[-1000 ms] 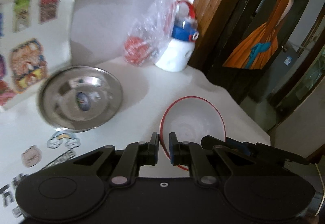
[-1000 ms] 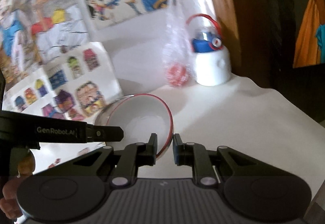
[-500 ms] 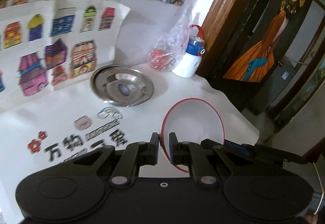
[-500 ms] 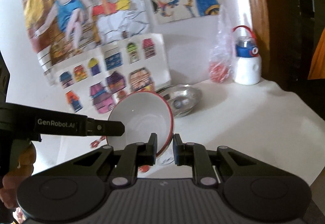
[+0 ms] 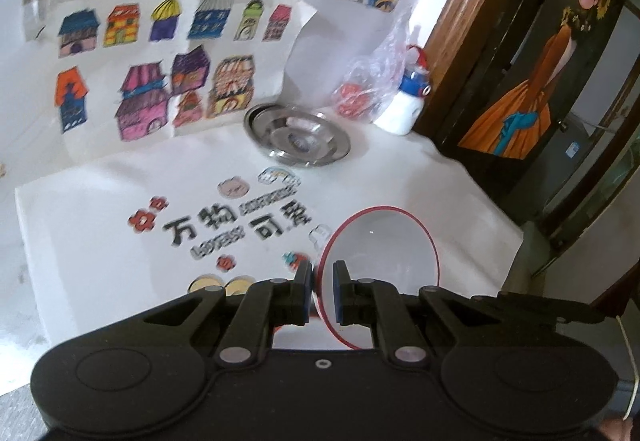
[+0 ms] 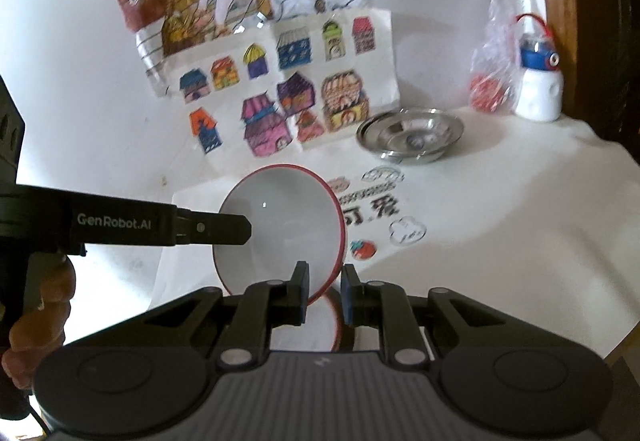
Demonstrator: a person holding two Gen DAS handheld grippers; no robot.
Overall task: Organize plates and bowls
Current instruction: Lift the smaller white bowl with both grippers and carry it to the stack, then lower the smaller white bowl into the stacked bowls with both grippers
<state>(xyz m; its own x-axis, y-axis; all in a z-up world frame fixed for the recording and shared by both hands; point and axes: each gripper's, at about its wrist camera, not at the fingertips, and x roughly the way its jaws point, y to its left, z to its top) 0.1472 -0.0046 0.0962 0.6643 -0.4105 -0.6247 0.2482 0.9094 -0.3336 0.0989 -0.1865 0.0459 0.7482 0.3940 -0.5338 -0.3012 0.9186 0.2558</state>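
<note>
White tabletop (image 5: 400, 177) w/ cartoon print, kids' drawings on wall behind. Steel plate (image 5: 297, 139) sits at 12 o'clock, far end, prob. the stacking spot. Left gripper (image 5: 321, 287) & right gripper (image 6: 323, 291) both nearly shut, each pinching the rim of the red-rimmed white bowl (image 6: 280, 229) from opposite sides, a two-handed carry to keep it level, off the tabletop. A second bowl (image 6: 308, 329) shows just under it.
</note>
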